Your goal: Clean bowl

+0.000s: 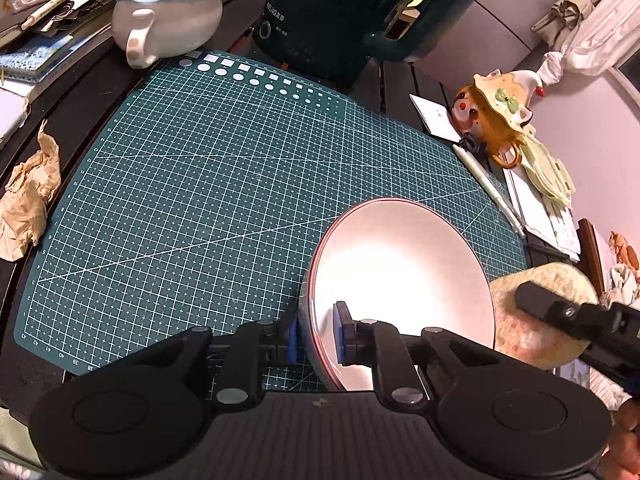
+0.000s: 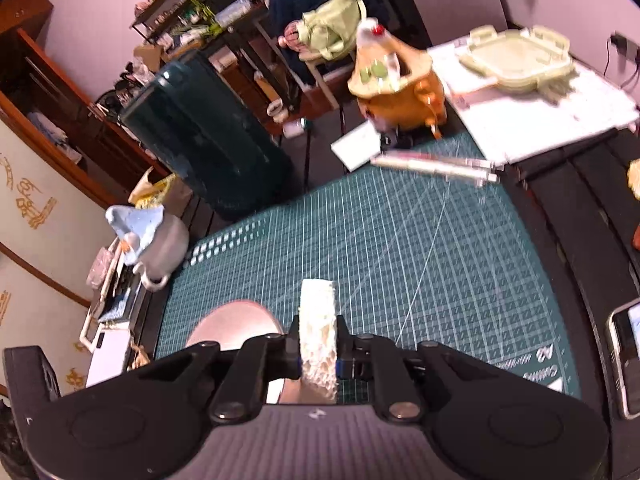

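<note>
Near the right front corner of the green gridded cutting mat (image 1: 200, 200), the white round ceramic bowl with a thin red rim (image 1: 404, 272) is tipped up on edge, its inside turned toward the left wrist camera. Left gripper (image 1: 316, 340) pinches the bowl's near rim, one blue pad outside the wall, one inside. Right gripper (image 2: 318, 354) is clamped on a cream, porous sponge pad (image 2: 318, 332) that stands edge-up between the jaws; in the left view the sponge sits just beside the bowl's right edge, behind the rim, contact hard to confirm.

Step in hand, as I judge it: wiping the bowl. To do it well:
- keep the rim pinch firm, since glazed ceramic is slick and only one point of the rim is held;
- bring the sponge's flat face, not its thin edge, against the wall;
- sweep round the curve and keep the push light so the bowl doesn't twist out of the grip.

Containers:
- bowl inside looks bare, no visible residue, though glare washes out the centre;
- white pot with blue frilled lid (image 1: 168, 12) at the mat's far left corner, lidded, contents hidden;
- orange pot with cream lid (image 1: 496, 108) off the mat's right edge, also lidded;
- dark green appliance (image 1: 360, 8) beyond the far edge, inside not visible.
</note>
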`<state>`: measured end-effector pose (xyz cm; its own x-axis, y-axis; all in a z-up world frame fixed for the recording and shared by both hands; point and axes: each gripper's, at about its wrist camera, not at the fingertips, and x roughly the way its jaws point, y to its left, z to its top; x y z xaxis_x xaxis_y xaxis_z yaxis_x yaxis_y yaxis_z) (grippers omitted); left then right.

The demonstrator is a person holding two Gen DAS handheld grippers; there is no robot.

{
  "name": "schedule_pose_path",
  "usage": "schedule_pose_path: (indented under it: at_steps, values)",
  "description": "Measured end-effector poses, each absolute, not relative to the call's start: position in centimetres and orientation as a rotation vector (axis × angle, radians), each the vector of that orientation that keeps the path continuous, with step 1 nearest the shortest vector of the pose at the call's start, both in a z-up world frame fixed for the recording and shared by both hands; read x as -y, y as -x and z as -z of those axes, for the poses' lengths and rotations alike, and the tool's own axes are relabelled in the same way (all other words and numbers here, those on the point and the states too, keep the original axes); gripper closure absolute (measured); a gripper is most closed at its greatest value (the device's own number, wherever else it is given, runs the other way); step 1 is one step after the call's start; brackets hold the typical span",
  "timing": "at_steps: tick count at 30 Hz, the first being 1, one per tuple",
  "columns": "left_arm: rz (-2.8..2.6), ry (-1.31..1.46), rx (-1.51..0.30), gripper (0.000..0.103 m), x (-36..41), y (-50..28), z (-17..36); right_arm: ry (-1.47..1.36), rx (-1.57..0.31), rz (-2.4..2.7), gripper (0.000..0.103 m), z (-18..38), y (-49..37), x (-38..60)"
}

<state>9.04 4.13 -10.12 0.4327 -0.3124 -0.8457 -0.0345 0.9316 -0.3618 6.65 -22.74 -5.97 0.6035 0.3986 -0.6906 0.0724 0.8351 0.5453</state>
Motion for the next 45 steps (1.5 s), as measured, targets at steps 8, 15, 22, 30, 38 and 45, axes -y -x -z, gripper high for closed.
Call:
schedule_pose_path:
  at_steps: [8, 15, 22, 30, 38, 45]
  values:
    - [0.18, 0.334, -1.114, 0.088, -4.0, -9.0, 10.3, -0.598, -0.961, -0.207, 0.091, 6.8, -6.9, 22.5]
    - [0.182, 0.323, -1.113, 0.086, -3.8, -9.0, 10.3, -0.643, -0.898, -0.225, 0.091, 5.5, -6.7, 23.3]
    - [0.183, 0.322, -1.114, 0.085, -3.8, -9.0, 10.3, -0.66, -0.917, -0.227, 0.091, 5.9, -6.8, 23.2]
    - [0.179, 0.315, -1.116, 0.085, -3.5, -9.1, 10.1, -0.626, -0.953, -0.217, 0.091, 6.7, -7.2, 22.3]
    - [0.179, 0.312, -1.116, 0.085, -3.5, -9.1, 10.1, -0.642, -0.923, -0.224, 0.091, 6.1, -7.1, 22.8]
    - [0.179, 0.315, -1.117, 0.085, -3.5, -9.2, 10.1, -0.674, -0.884, -0.227, 0.091, 5.2, -7.0, 23.6]
